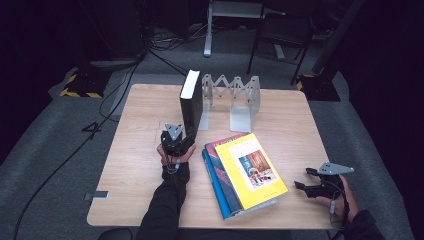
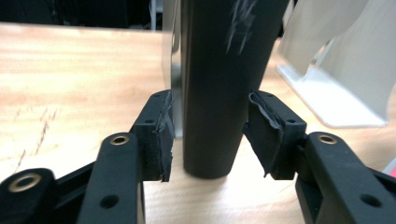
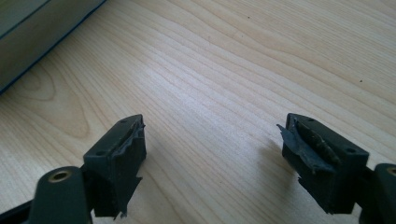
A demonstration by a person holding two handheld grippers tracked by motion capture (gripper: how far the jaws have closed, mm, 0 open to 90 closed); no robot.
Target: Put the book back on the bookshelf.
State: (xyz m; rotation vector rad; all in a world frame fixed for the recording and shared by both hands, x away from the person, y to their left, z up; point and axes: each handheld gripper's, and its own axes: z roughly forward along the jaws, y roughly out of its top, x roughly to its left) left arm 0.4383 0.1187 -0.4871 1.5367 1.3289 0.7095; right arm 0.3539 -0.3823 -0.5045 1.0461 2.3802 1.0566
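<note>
High view shows a black book standing upright on its bottom edge near the far middle of the wooden surface, its far cover against the first plate of a grey metal accordion book rack. The left tool sits at the near spine end of that book. In the left gripper view the dark rounded spine rises between the two torn black pads; there is a thin gap on each side, so the tool brackets the spine without pressing it, released for now. The right tool rests well apart at the near right corner, and in the right gripper view its jaws stand wide over bare wood, clasping nothing

The book looks like a thick hardback: matt black cover, white page block showing along the top edge, faint pale lettering on the spine that is too blurred to read. My judgement is that it will be stiff and fairly heavy, not fragile, but tall and narrow at the foot, so it could tip sideways if nudged high up. The smooth cover may slip on worn pads. The best hold is probably low on the spine, pinching both covers squarely, as the pads are placed now

A stack of three flat books, yellow on top, lies just right of the left hand
</note>
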